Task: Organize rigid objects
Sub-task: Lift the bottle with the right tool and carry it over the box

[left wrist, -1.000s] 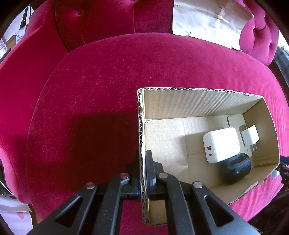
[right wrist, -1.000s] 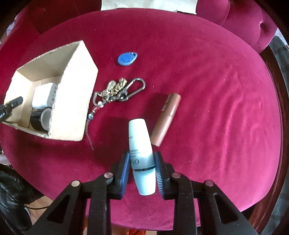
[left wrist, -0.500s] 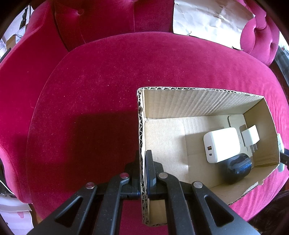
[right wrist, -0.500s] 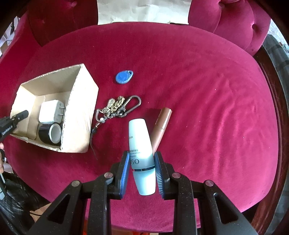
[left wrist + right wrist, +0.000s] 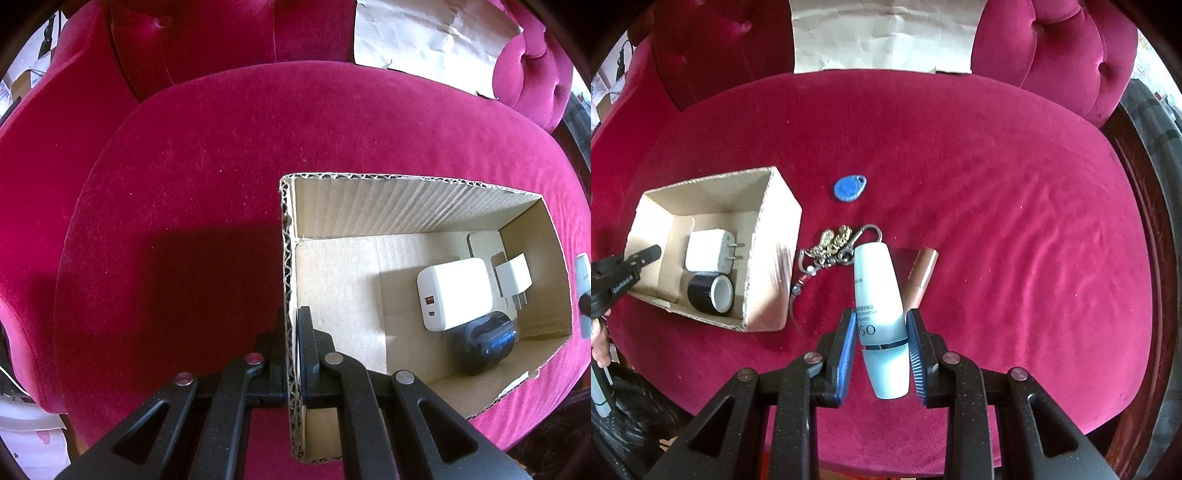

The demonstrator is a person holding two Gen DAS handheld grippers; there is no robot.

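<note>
My left gripper (image 5: 291, 321) is shut on the left wall of an open cardboard box (image 5: 406, 206) on the red velvet seat. The box holds a white charger (image 5: 454, 291), a small white plug adapter (image 5: 513, 273) and a black roll of tape (image 5: 487, 343). My right gripper (image 5: 882, 332) is shut on a pale blue bottle (image 5: 879, 306) and holds it above the seat, right of the box (image 5: 775, 258). A brown tube (image 5: 921, 275), a keychain with carabiner (image 5: 834, 243) and a blue key fob (image 5: 849, 188) lie on the cushion.
The seat is a round red velvet cushion (image 5: 1015, 221) with a tufted back (image 5: 1052, 55). A creased sheet of paper (image 5: 882, 33) leans against the back. The left gripper (image 5: 624, 266) shows at the box's left wall in the right wrist view.
My right gripper has lifted the pale blue bottle higher and back from the cushion. The left gripper and box have not moved.
</note>
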